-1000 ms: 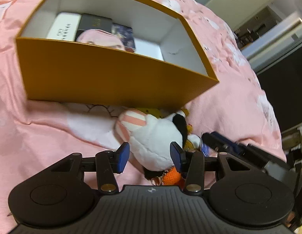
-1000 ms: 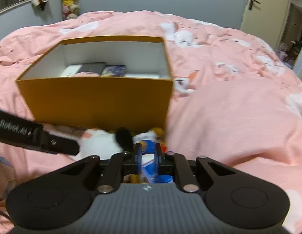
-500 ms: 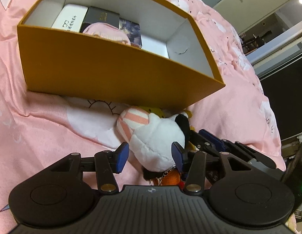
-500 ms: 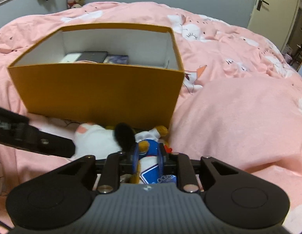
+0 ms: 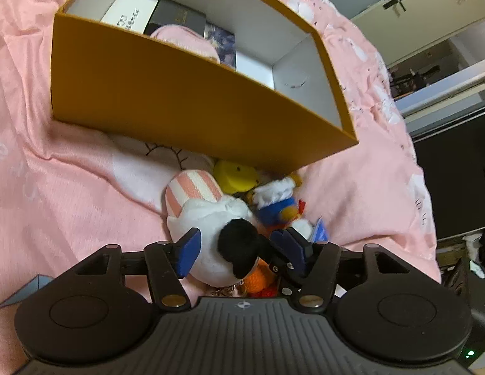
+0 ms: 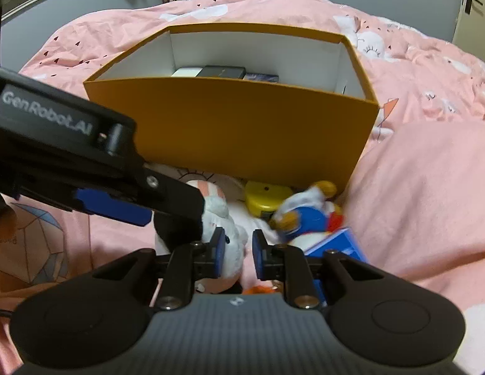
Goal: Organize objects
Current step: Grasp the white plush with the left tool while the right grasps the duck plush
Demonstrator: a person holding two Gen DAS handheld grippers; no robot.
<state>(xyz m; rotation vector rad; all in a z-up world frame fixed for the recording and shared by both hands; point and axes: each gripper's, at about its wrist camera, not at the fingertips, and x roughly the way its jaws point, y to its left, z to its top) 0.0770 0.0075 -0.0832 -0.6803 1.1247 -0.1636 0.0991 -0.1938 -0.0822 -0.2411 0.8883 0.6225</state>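
While its jaws are opening, the left gripper [image 5: 239, 248] straddles the white plush [image 5: 211, 228] near the orange box [image 5: 179, 93]. Seen from the right wrist, the right gripper [image 6: 239, 254] stands narrowly parted, empty, left of the blue duck plush [image 6: 308, 218].

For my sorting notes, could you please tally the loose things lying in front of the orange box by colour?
White plush: 1
Yellow toy: 1
Blue-and-white doll: 1
Orange knitted toy: 1
Blue card: 1
Total: 5, as far as shows; the grippers hide part of the pile.
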